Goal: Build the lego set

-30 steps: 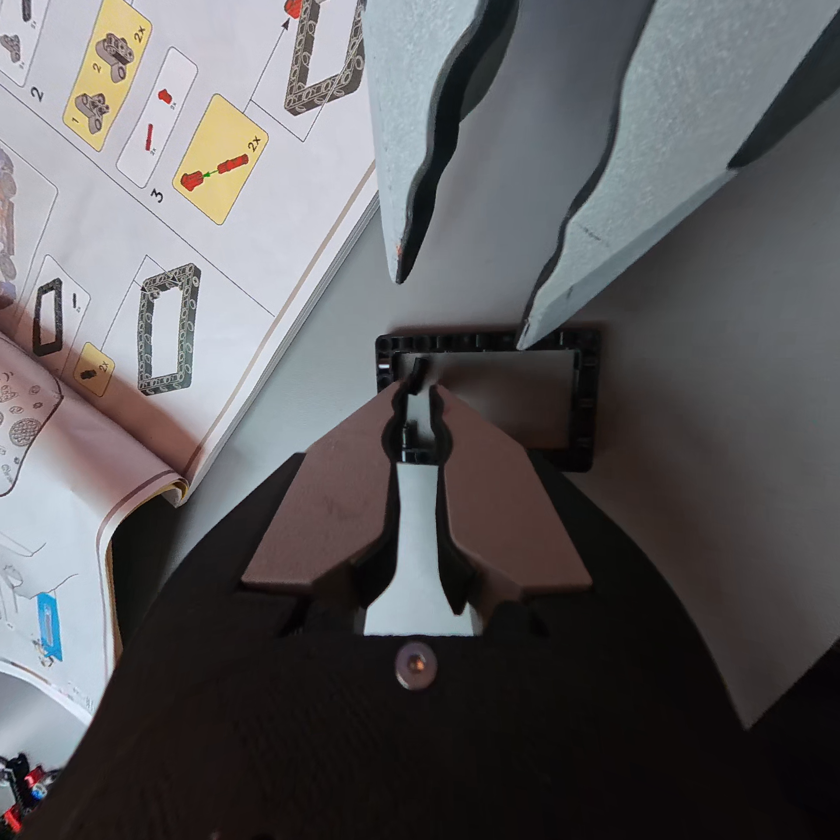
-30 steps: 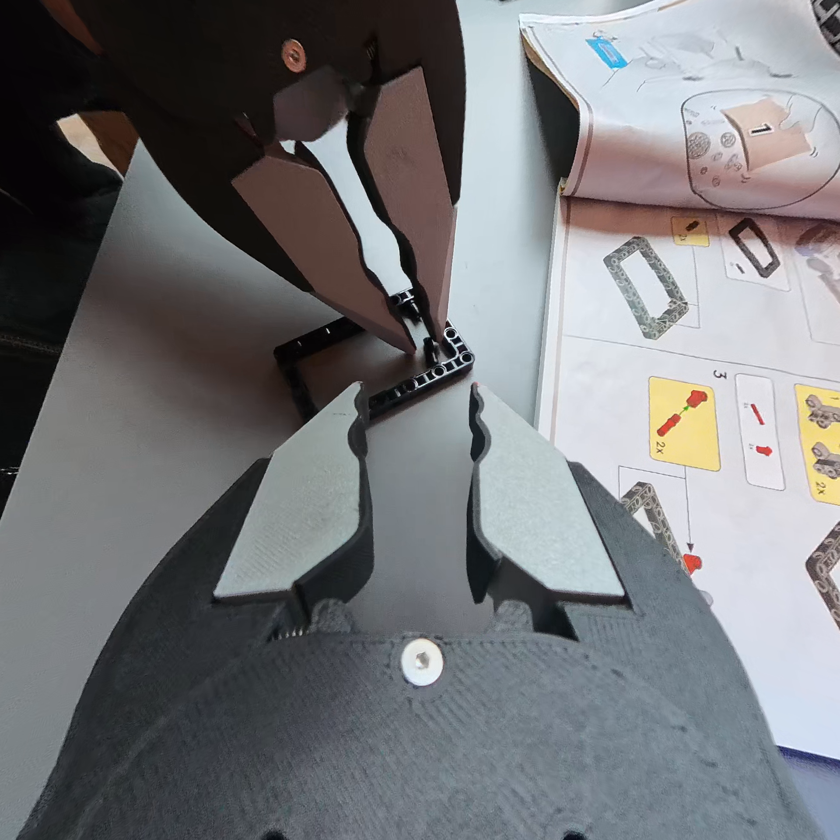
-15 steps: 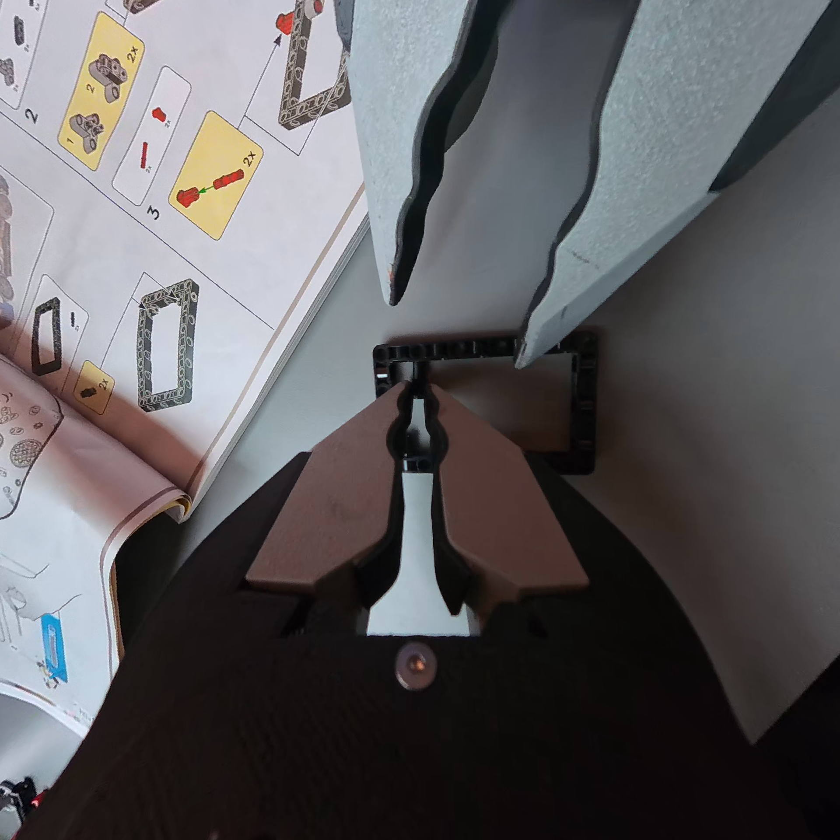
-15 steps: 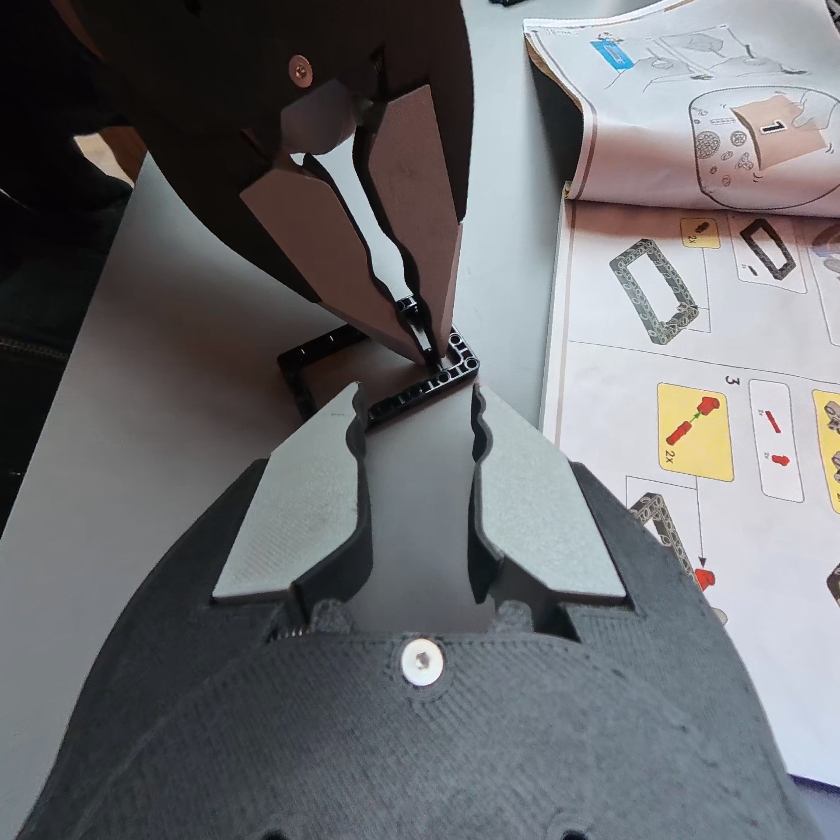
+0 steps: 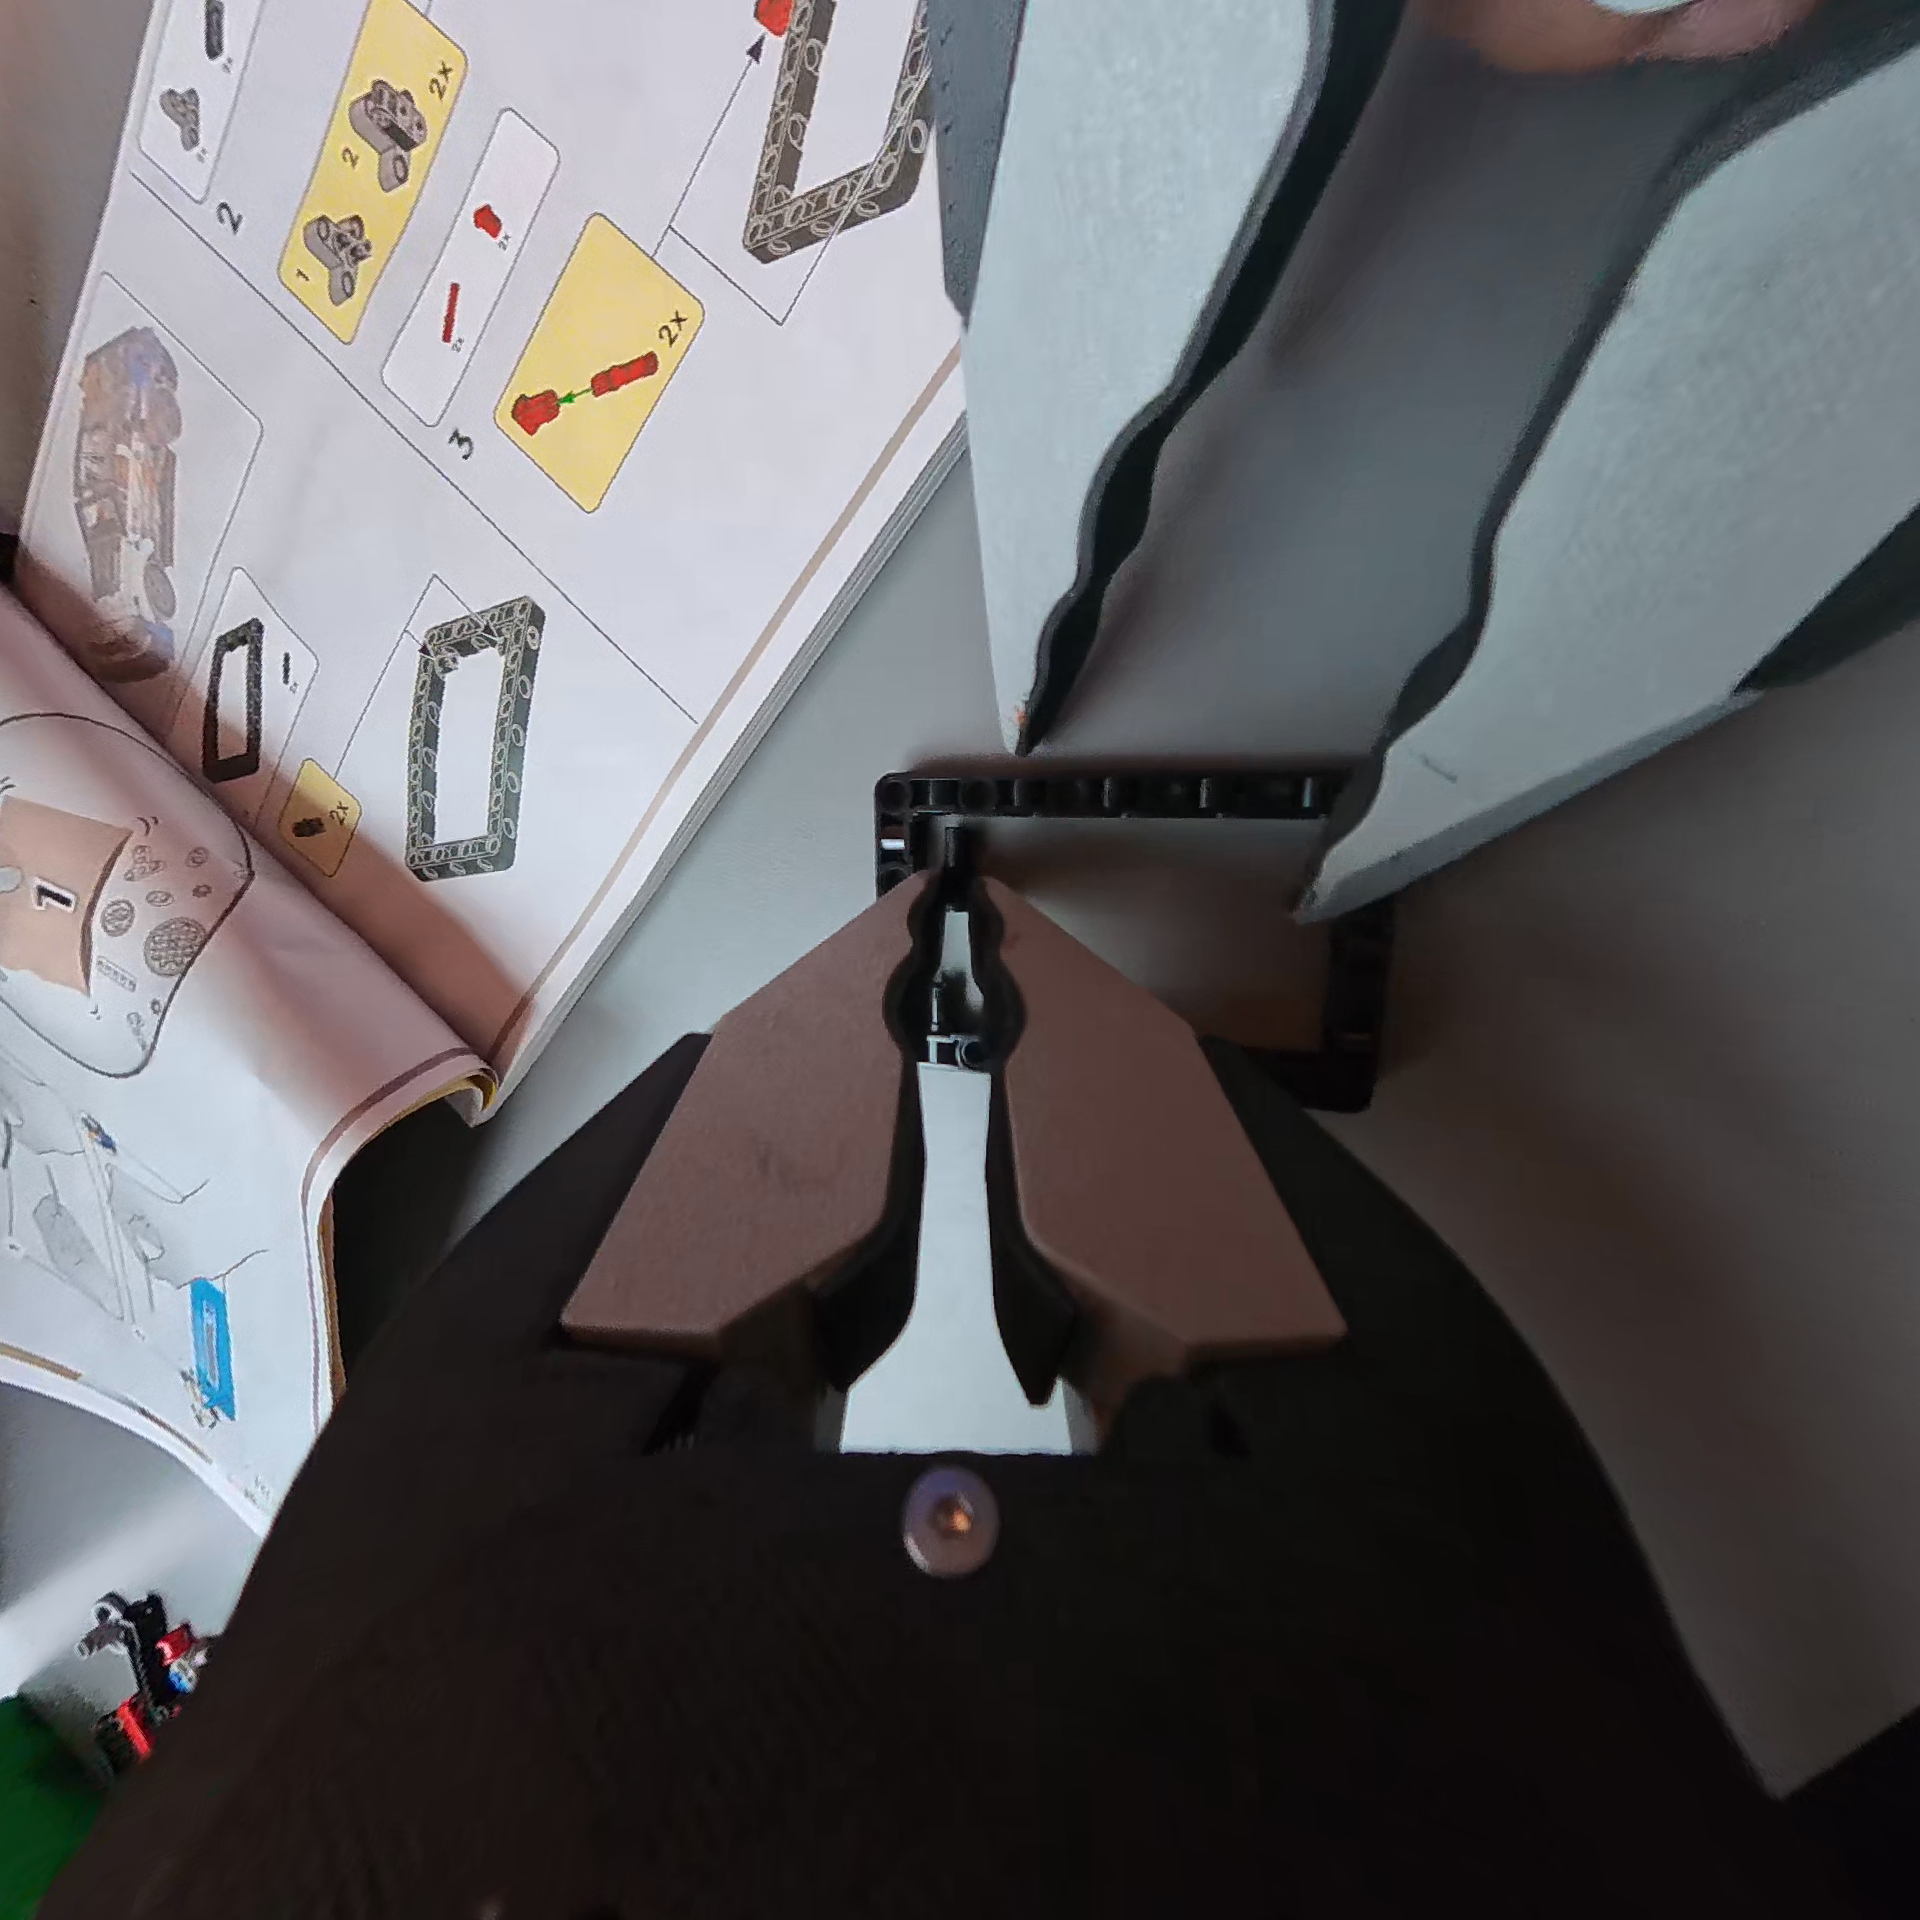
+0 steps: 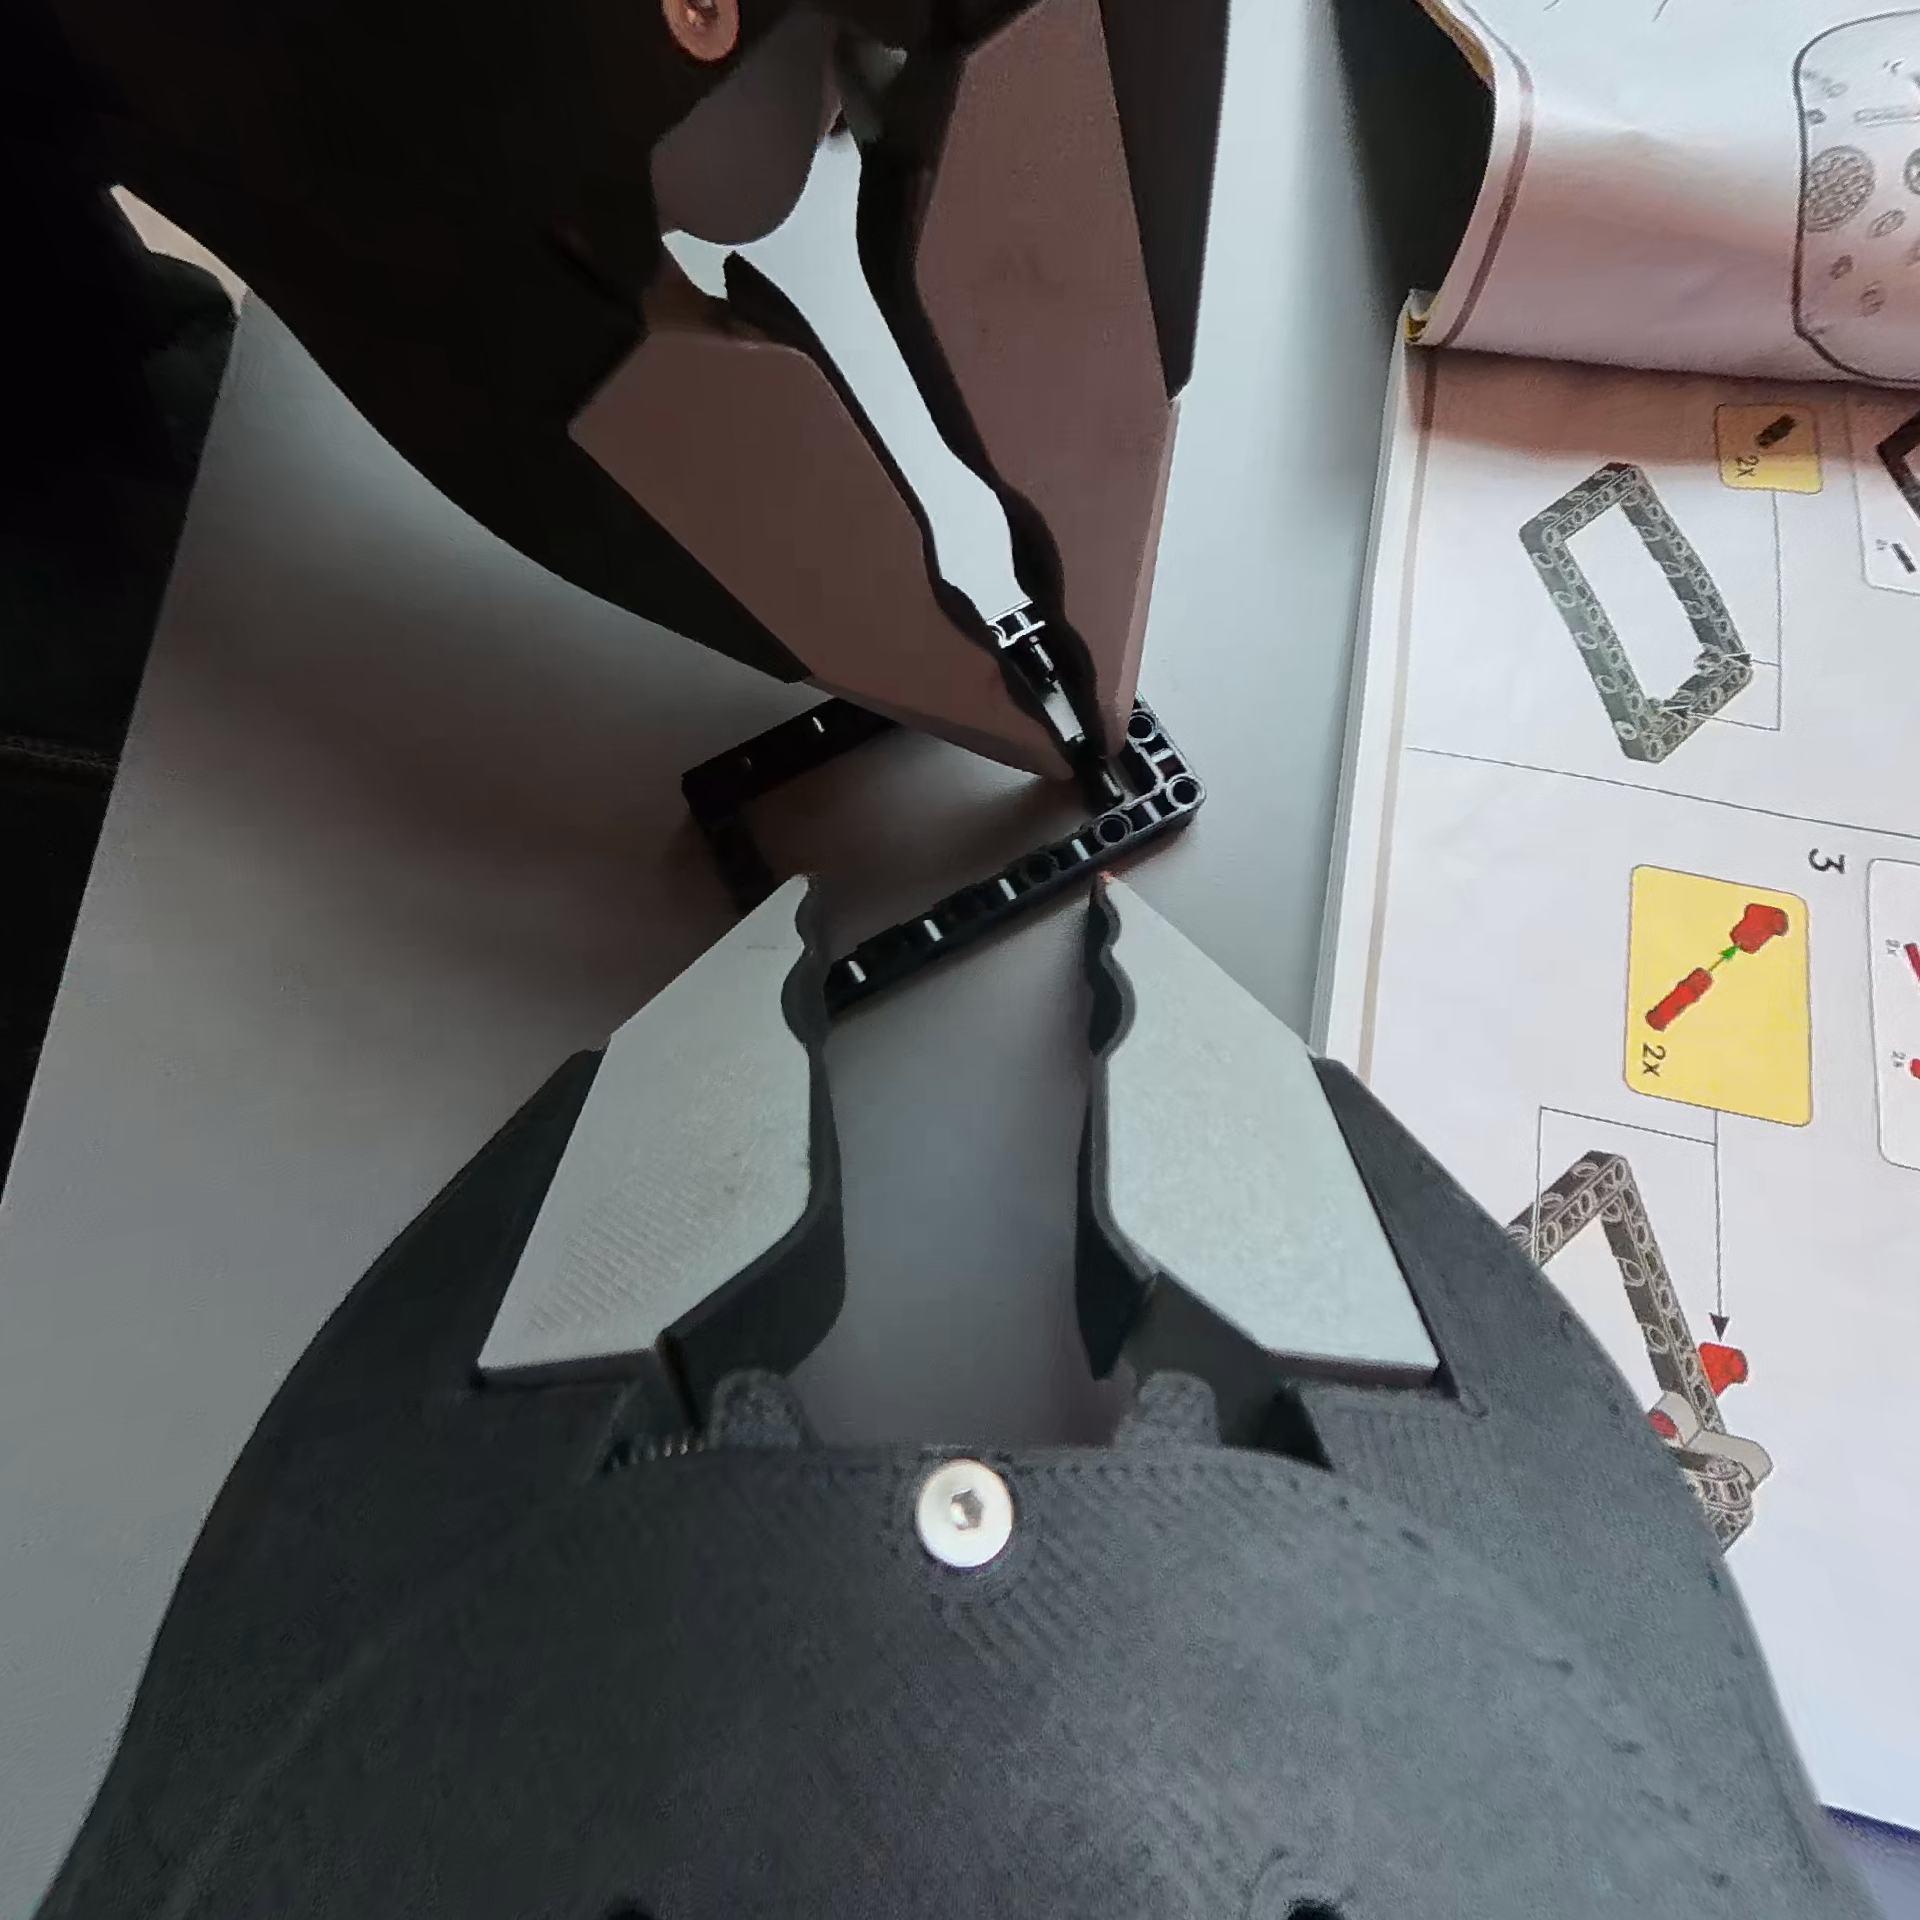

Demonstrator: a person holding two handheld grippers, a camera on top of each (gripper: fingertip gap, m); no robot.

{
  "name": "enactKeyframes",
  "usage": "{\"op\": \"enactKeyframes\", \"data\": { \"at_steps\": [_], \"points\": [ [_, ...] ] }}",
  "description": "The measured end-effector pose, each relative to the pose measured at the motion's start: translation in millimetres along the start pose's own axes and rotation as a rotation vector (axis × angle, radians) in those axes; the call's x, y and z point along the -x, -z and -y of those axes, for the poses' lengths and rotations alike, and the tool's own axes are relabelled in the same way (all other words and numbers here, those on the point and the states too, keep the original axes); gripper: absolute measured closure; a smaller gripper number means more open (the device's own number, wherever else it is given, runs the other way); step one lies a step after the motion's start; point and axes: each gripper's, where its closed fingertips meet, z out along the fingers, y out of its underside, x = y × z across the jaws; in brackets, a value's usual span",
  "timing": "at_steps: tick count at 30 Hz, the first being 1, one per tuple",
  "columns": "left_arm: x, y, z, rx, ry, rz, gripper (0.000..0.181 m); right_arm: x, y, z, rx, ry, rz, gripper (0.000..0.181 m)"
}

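Left wrist view shows the left gripper (image 5: 951,883) with jaws clamped on a black pin (image 5: 954,854) at the black frame (image 5: 1122,798) corner; the right gripper (image 6: 951,894) is spread apart astride its near rail. A misaligned push could skid the frame across the surface (image 6: 312,935).

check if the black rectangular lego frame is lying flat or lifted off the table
Lying flat: the black rectangular lego frame rests on the grey table, no gap showing under its visible sides.

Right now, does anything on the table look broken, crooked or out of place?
Nothing stands out. The black frame lies flat beside the open instruction booklet; the left gripper holds a small black pin at its corner.
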Motion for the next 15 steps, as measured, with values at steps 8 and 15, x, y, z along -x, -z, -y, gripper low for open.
{"op": "enactKeyframes", "data": {
  "at_steps": [8, 15],
  "points": [
    [6.3, 0.4, -0.1, 0.001, 0.018, 0.030, 0.179, -3.0, 5.8, 10.3, -0.070, -0.054, 0.023, 0.129],
    [12.0, -1.9, -2.8, 0.012, 0.032, 0.043, 0.179, -26.8, -8.2, 9.6, -0.016, -0.144, -0.058, 0.147]
  ]
}}
